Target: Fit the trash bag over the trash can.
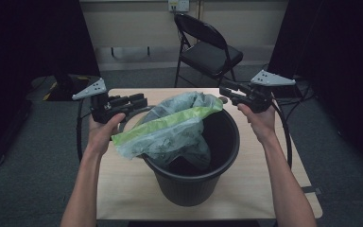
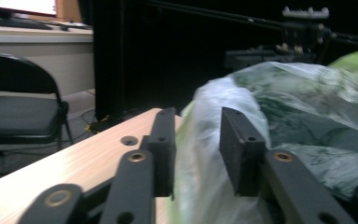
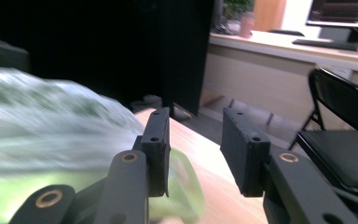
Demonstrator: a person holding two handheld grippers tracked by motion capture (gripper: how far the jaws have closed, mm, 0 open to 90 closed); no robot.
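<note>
A black plastic bin (image 1: 228, 153) stands in the middle of the wooden table (image 1: 269, 191). A translucent bag with a green band (image 1: 170, 126) lies bunched over the bin's far-left rim and hangs partly inside. My left gripper (image 1: 139, 100) hovers at the bag's left side, jaws open; in the left gripper view (image 2: 198, 123) the bag (image 2: 307, 107) bulges just behind the gap and shows between the jaws. My right gripper (image 1: 223, 90) is open by the bag's far-right corner; in the right gripper view (image 3: 196, 123) the blurred bag (image 3: 51, 121) lies left of the jaws.
A black folding chair (image 1: 208, 49) stands beyond the table's far edge. Dark curtains hang at both sides of the room. Bare tabletop (image 2: 74, 163) lies left of the bin and in front of it. Cables trail from both grippers over the table's sides.
</note>
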